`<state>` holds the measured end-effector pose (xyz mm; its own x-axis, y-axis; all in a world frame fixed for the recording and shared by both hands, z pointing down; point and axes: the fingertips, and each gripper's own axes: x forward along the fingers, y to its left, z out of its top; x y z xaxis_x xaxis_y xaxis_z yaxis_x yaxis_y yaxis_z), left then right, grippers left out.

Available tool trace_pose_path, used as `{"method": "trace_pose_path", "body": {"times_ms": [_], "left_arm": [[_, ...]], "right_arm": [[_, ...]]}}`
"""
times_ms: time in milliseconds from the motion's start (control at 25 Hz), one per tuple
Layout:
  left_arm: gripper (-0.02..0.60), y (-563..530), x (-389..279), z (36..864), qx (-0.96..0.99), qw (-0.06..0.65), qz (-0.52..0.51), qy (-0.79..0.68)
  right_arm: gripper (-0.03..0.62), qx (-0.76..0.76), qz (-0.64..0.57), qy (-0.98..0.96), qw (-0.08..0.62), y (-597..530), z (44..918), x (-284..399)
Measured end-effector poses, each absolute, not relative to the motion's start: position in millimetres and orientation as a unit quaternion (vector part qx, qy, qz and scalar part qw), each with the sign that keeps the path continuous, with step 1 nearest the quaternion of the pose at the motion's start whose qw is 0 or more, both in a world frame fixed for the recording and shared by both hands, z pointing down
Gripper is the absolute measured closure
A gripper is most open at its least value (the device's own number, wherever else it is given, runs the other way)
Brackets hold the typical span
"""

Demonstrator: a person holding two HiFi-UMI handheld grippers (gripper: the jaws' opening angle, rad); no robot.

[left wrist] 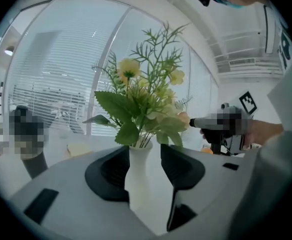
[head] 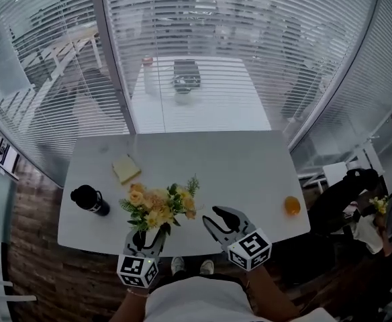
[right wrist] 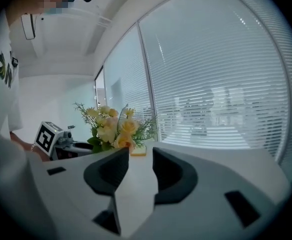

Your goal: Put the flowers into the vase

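A bunch of yellow and peach flowers (head: 157,205) with green leaves stands in a white vase (left wrist: 138,176) near the front edge of the white table (head: 250,173). My left gripper (head: 149,237) has the vase between its jaws. The left pad lies against the vase and a narrow gap shows on the right side, so the left gripper (left wrist: 145,156) reads as open. The flowers (left wrist: 143,101) rise straight above it. My right gripper (head: 217,219) hangs to the right of the bouquet, its jaws partly open and empty (right wrist: 140,159). From there the flowers (right wrist: 113,126) stand to the left.
On the table's left side stand a black mug (head: 90,199) and a yellow notepad (head: 125,169). An orange (head: 291,205) lies near the right edge. Glass walls with blinds (head: 182,52) close off the back. Another person (head: 384,213) sits at the far right.
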<state>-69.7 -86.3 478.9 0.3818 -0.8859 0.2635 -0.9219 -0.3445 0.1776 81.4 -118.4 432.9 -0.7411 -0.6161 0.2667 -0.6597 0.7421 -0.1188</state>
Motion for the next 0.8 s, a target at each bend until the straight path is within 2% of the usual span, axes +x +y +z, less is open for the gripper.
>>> {"method": "trace_pose_path", "body": {"times_ms": [360,560,800], "left_arm": [[0.429,-72.8,-61.0,459.2,0.812,0.123,0.043,-0.569],[0.535,-69.5,-45.8,429.3,0.828,0.099,0.025,-0.552],[0.549,-70.7,-29.3,388.2,0.839,0.080,-0.007,-0.538]], "right_arm": [[0.500,0.390,0.078,-0.912,0.098,-111.3,420.4,109.5],[0.535,0.407,0.067,-0.906,0.090,-103.7,405.1,120.3],[0.557,0.425,0.046,-0.900,0.087,-94.2,380.4,128.3]]}}
